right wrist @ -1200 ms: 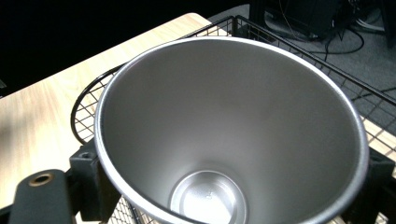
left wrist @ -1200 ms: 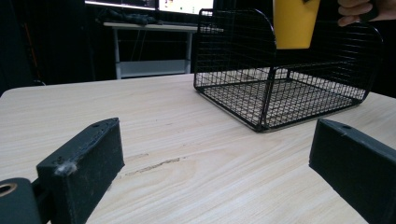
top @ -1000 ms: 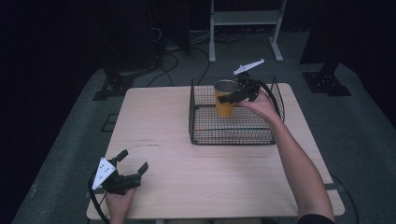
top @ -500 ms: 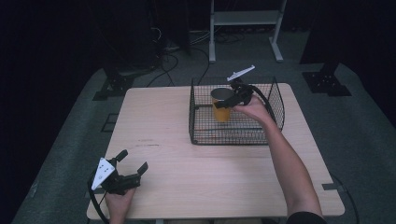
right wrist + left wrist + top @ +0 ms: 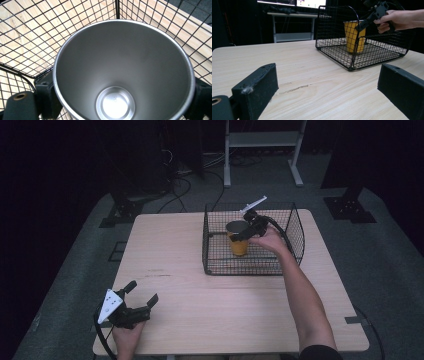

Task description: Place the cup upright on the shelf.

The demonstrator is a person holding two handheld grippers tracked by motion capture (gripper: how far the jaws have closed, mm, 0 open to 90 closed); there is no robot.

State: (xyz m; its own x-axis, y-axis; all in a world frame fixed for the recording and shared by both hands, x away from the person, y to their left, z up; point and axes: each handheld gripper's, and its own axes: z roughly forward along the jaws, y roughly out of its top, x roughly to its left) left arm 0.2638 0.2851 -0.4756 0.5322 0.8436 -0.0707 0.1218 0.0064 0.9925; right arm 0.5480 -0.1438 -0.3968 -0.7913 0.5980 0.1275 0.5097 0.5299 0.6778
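While the right gripper [image 5: 243, 233] reached into the wire basket [image 5: 295, 227] from the person's side, its jaws sat on either side of the yellow cup [image 5: 239, 243], just under the rim. In the right gripper view the jaws flanked the cup's steel inside [image 5: 117, 75] left and right, pressed against the outer wall, so the gripper read as clamped on the cup.

The cup stood upright, long axis vertical, mouth up, in the basket's near-left part, close to the left wall. From the left gripper view its base [image 5: 355, 50] looked down on the basket floor or only barely off it; which one could not be told.

The relation that mattered: the cup sat straight ahead of the right claw, inside the jaws, held from the side with the axis square to the jaw line. The basket walls rose around it, so the only clear way out was straight up along that axis. Any sideways pull would likely catch the wire.

The left gripper [image 5: 135, 306] rested at the near-left corner of the table [image 5: 170, 265], jaws spread wide and holding nothing, well apart from the basket. The right hand [image 5: 270, 240] was by far the nearer one; the left had no part in this step.
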